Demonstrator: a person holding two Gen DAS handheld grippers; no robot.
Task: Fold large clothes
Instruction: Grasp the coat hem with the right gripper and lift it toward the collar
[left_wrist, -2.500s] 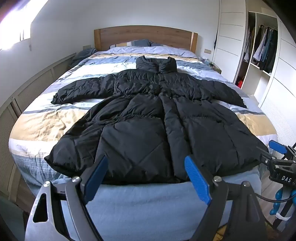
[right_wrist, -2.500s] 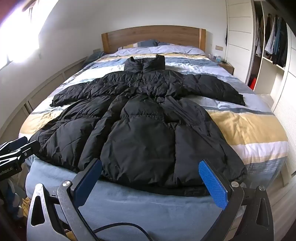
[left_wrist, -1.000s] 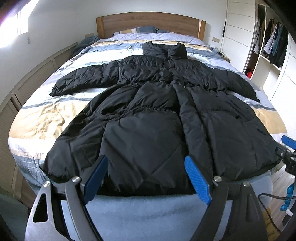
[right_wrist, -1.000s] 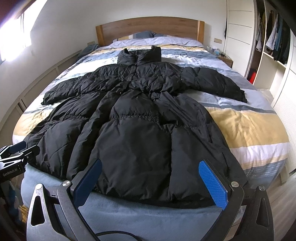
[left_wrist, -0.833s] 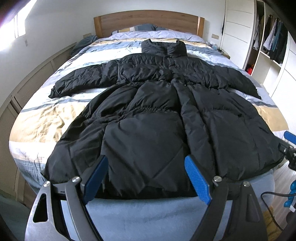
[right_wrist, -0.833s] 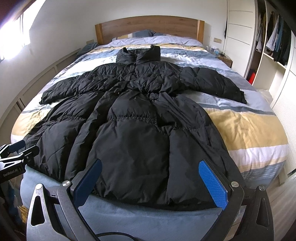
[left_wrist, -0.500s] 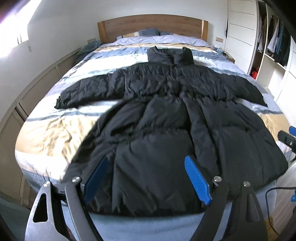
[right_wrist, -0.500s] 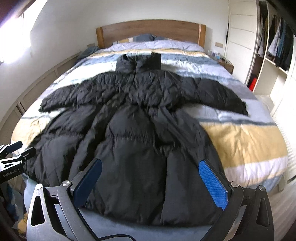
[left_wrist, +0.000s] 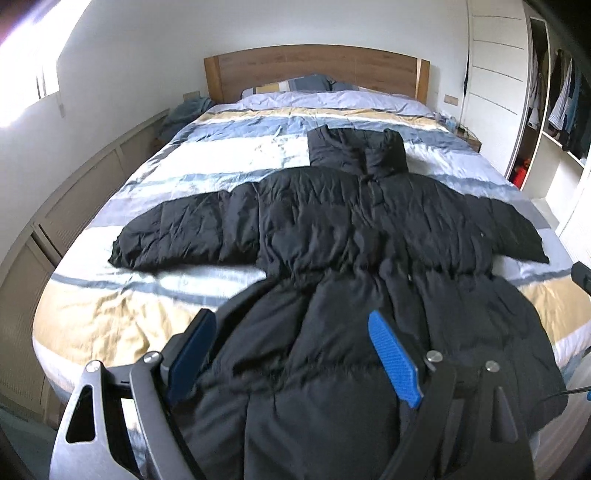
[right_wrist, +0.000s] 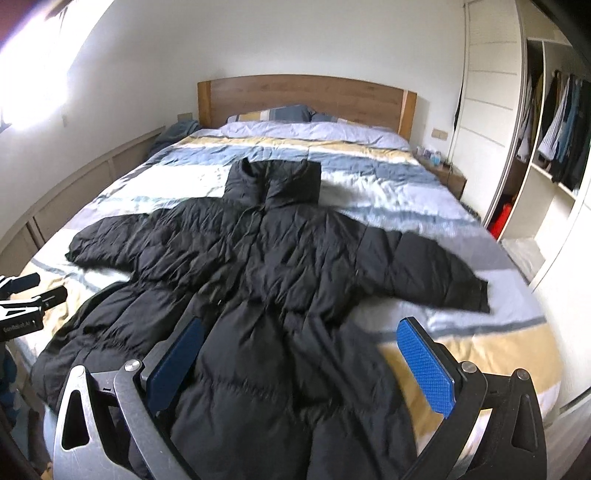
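Black quilted puffer coat lies front-up and spread flat on the striped duvet of a bed, collar toward the wooden headboard, both sleeves stretched sideways, hem at the foot end. Its shell is puffy and creased, stitched into padded panels, with a gathered seam across the waist.

Left wrist view: the left gripper hovers over the lower left part of the coat, its two blue ribbed pads spread wide with nothing between them. Only this view shows the coat's left sleeve end close up, lying on a pale stripe, and a sliver of the right gripper at the right edge.

Right wrist view: the right gripper hovers over the lower right part of the coat, fingers likewise spread wide and empty; the right pad sits over a yellow band of the duvet. Only this view shows the coat's right sleeve cuff in full, the bedside table with small bottles, and the left gripper's tips at the left edge. An open wardrobe with hanging clothes is seen more fully here.
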